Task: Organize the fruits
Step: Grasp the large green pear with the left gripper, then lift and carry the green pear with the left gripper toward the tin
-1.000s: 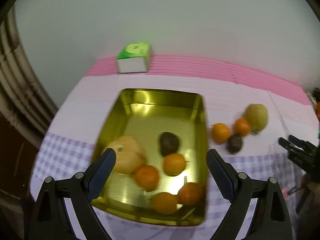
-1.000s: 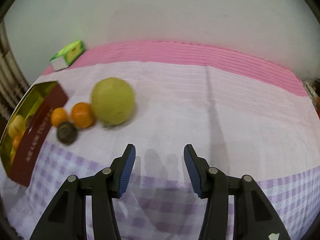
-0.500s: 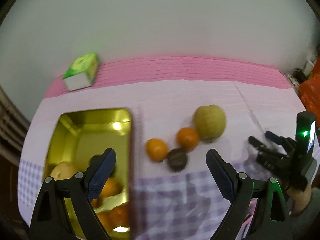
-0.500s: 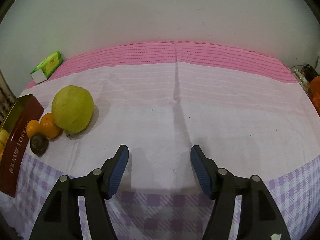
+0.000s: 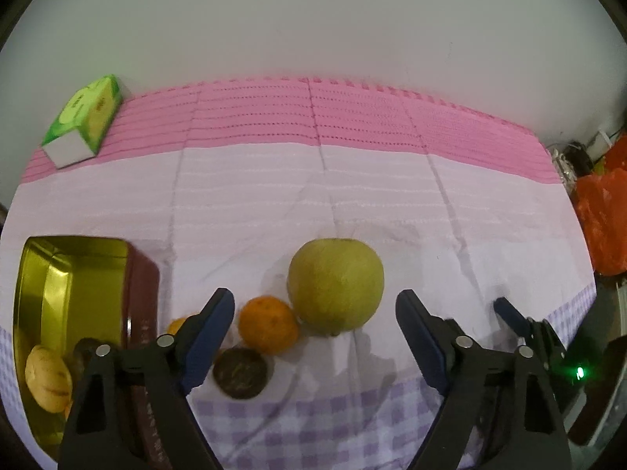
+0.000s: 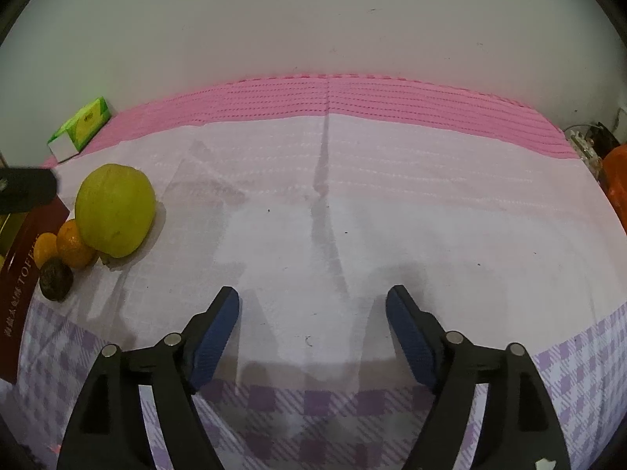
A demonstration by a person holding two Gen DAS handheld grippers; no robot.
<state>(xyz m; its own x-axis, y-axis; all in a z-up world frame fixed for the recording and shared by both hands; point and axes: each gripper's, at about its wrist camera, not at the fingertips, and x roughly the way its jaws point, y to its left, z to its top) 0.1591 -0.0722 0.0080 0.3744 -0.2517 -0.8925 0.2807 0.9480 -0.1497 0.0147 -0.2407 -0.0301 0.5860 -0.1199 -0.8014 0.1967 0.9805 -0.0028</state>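
A large green fruit [image 5: 335, 284] lies on the cloth with an orange [image 5: 268, 325], a dark round fruit [image 5: 240, 372] and a smaller orange [image 5: 176, 325] to its left. My left gripper [image 5: 313, 305] hangs over this cluster, its jaws closing but still apart; the pads touch nothing. The gold tin [image 5: 70, 282] at the left holds a yellow fruit [image 5: 47, 376] and others, partly hidden. My right gripper [image 6: 312, 297] is opening over bare cloth with nothing between its pads. From there the green fruit [image 6: 115, 209] sits far left beside the tin [image 6: 23, 274].
A green tissue box [image 5: 84, 119] stands at the back left on the pink band of the cloth. An orange-red bag [image 5: 603, 211] and cables crowd the table's right edge. A pale wall closes off the back.
The left gripper swung right, from over the tin to over the loose fruit, and its jaws narrowed. The right gripper's jaws widened, and its view drifted rightward away from the fruit.
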